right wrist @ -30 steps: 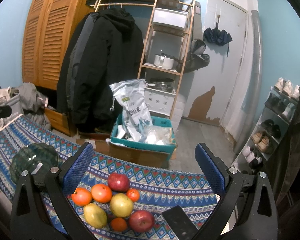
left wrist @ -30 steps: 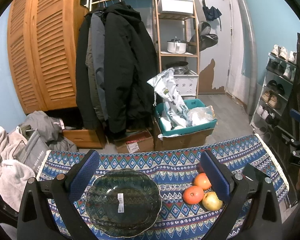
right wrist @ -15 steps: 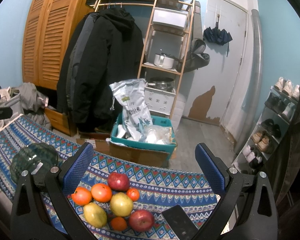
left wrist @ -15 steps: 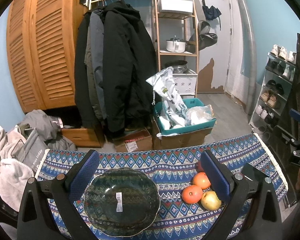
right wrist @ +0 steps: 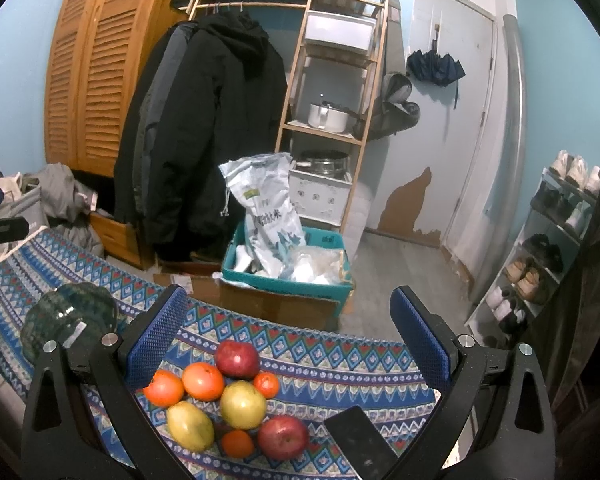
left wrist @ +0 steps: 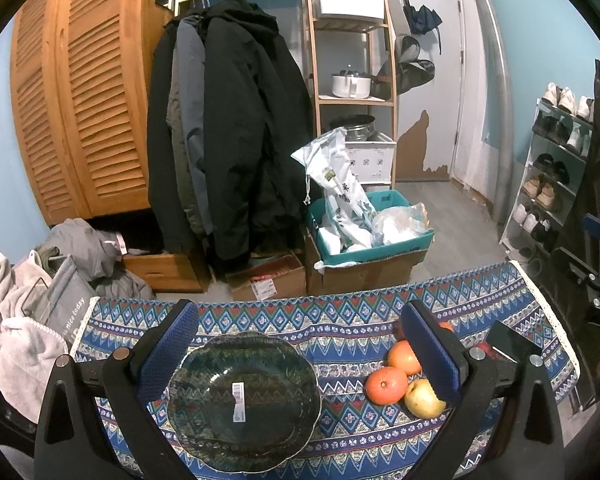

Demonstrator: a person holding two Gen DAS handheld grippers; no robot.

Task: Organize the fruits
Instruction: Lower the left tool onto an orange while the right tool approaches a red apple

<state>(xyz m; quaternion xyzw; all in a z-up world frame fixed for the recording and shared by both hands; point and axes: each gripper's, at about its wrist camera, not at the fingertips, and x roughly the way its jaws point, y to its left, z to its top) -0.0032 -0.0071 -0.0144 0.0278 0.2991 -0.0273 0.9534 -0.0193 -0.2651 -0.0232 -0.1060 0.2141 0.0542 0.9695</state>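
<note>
I hold both grippers wide open and empty: my left gripper (left wrist: 300, 348) over the glass bowl (left wrist: 244, 402) near the table's (right wrist: 340, 356) left end, my right gripper (right wrist: 290, 334) over the fruit cluster (right wrist: 228, 396) toward the right end; round fruit touching each other could roll off the front edge if I nudge one while closing, or knock the phone (right wrist: 356, 440) just beside them

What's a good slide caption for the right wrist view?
Open right gripper above a cluster of red, orange and yellow fruits on the blue patterned tablecloth, beside a black phone.
</note>
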